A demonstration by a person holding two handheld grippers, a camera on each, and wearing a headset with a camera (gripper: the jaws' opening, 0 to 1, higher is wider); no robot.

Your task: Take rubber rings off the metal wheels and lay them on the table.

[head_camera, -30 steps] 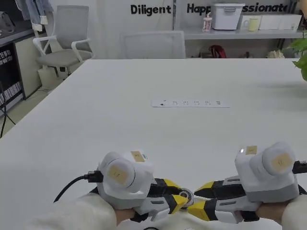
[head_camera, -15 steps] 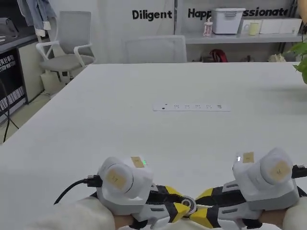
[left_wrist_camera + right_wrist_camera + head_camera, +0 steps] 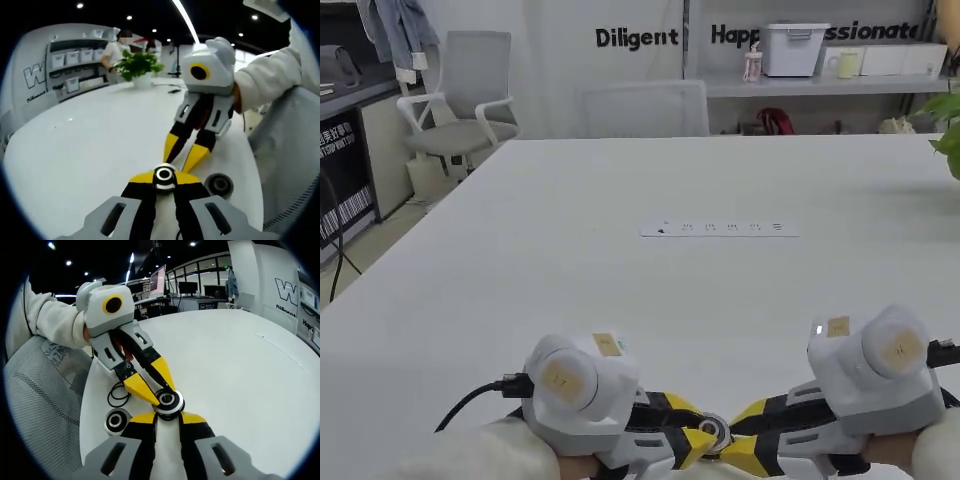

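My left claw (image 3: 692, 442) and right claw (image 3: 738, 445) both clench one metal wheel (image 3: 713, 432) at 6 o'clock, just over the surface (image 3: 620, 280). The loose rubber rings (image 3: 118, 391) look thin and stretchy; I'd pinch at the wheel's outer edge.

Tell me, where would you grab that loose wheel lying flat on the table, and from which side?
Probably by its outer rim, from straight above. The loose wheel lies flat on the table, hub hole up, so only its round edge offers opposite sides to pinch. Rubber rings lie close beside it; keep the jaws clear of them.
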